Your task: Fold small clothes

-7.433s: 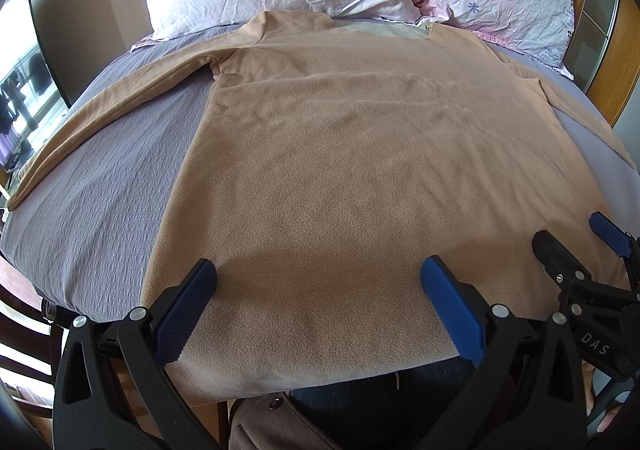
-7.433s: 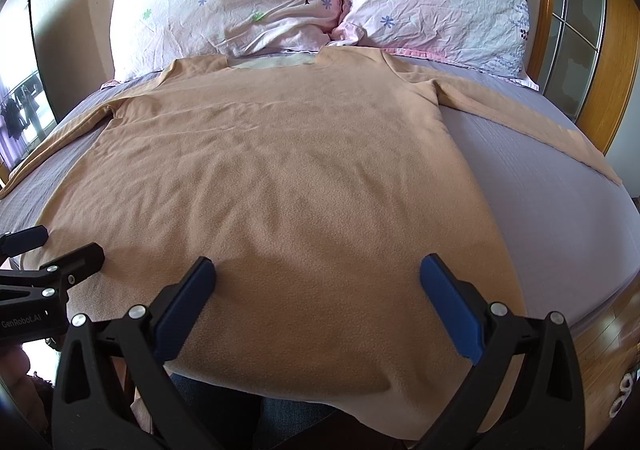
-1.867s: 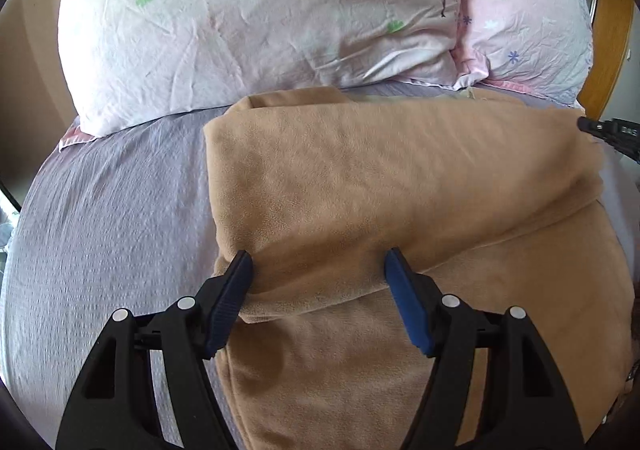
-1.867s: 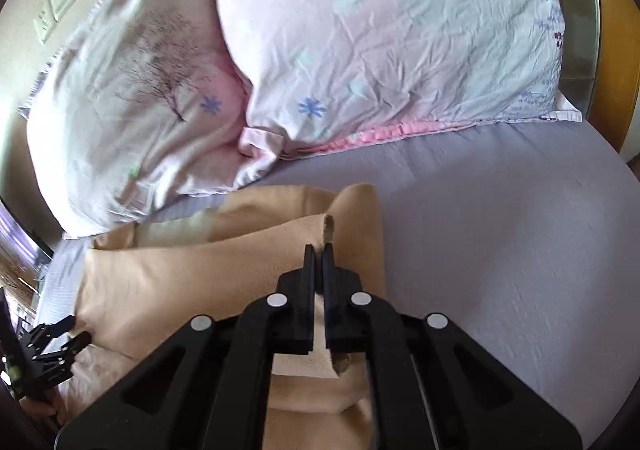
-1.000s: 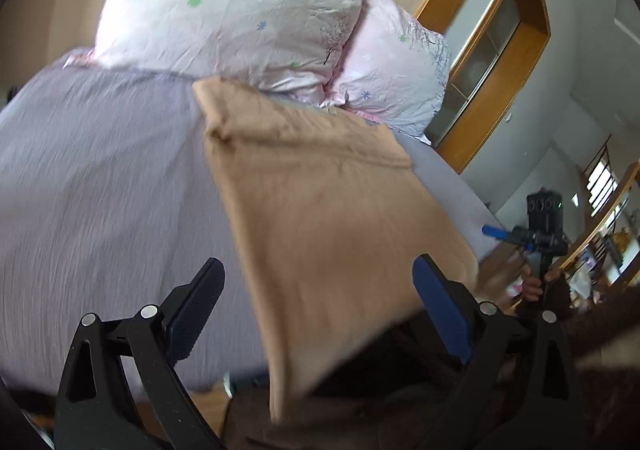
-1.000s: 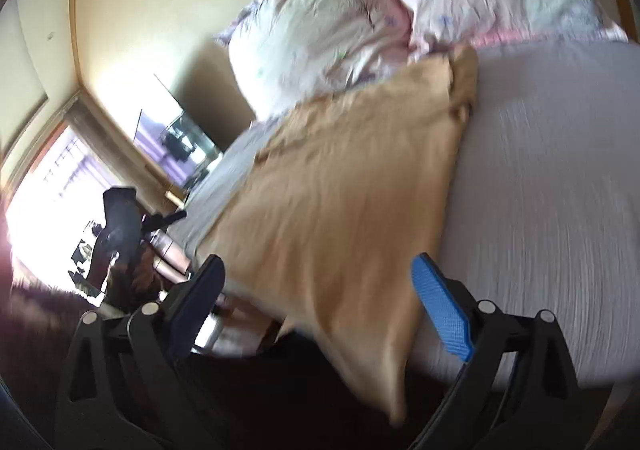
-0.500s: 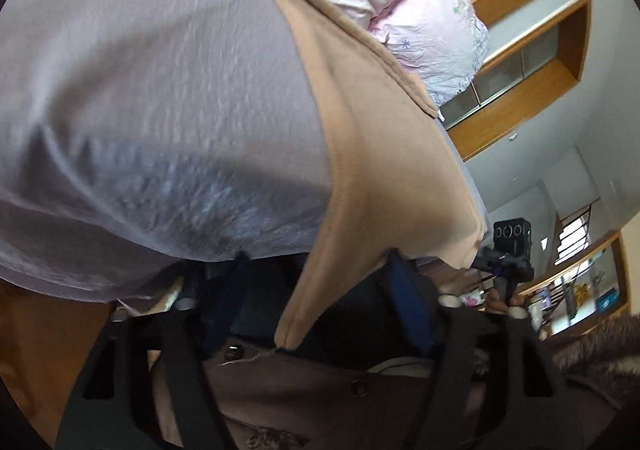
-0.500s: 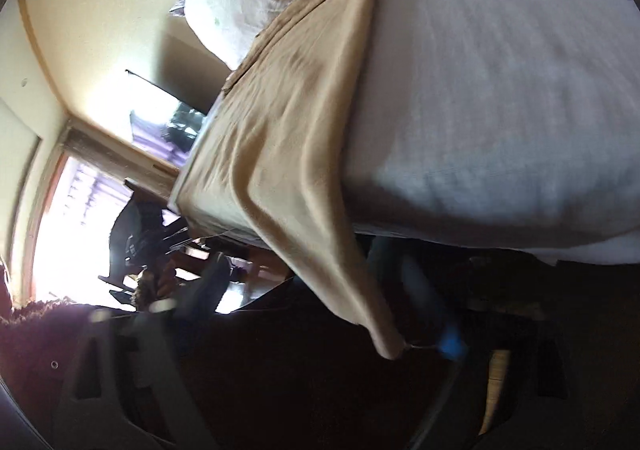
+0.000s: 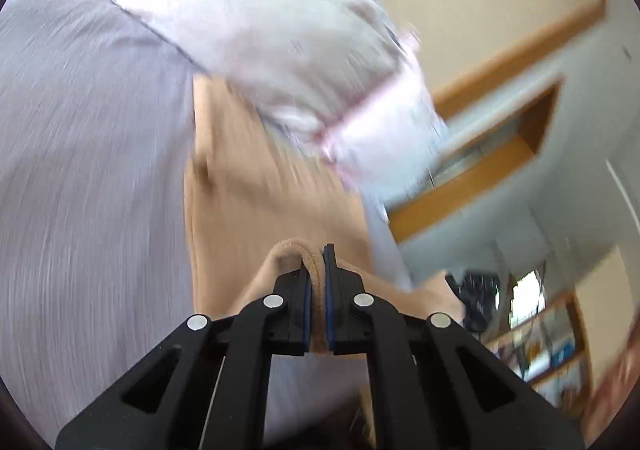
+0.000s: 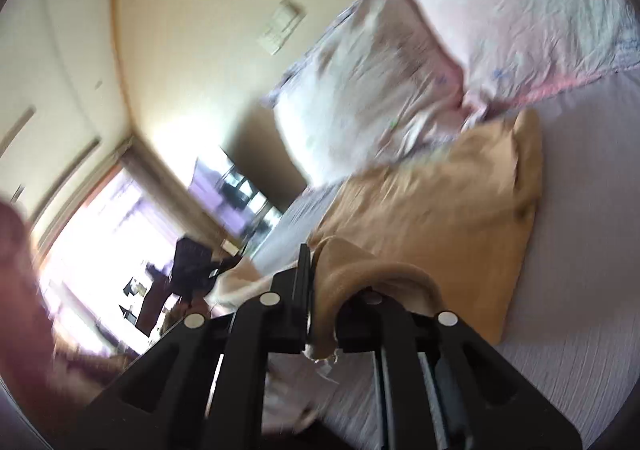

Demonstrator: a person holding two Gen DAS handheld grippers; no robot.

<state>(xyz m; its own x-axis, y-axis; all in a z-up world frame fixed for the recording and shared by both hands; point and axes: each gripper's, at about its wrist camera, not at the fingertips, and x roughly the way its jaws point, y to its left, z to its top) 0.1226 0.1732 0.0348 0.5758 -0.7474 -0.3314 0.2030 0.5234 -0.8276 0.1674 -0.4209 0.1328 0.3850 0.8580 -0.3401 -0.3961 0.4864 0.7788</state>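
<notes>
Left wrist view: at the left of the frame lies the grey-lilac textured bedsheet (image 9: 88,170); at centre, the tan fleece long-sleeved top (image 9: 256,186), already folded into a narrow strip, runs from the lower centre up toward the pale floral pillows (image 9: 280,30) at the top. The left gripper (image 9: 315,290) is closed tight on the near hem corner, fabric pinched between its blue pads. At lower right, the other tool is only a dark blur.

Right wrist view: the window glare fills the lower left; the right gripper (image 10: 320,306) at lower centre is clamped on the opposite hem corner, which curls over one finger. The strip's long axis points away from both grippers toward the pillows, so the likely fold carries the hem forward. Motion blur obscures the collar end; the sleeves are hidden inside the fold.
</notes>
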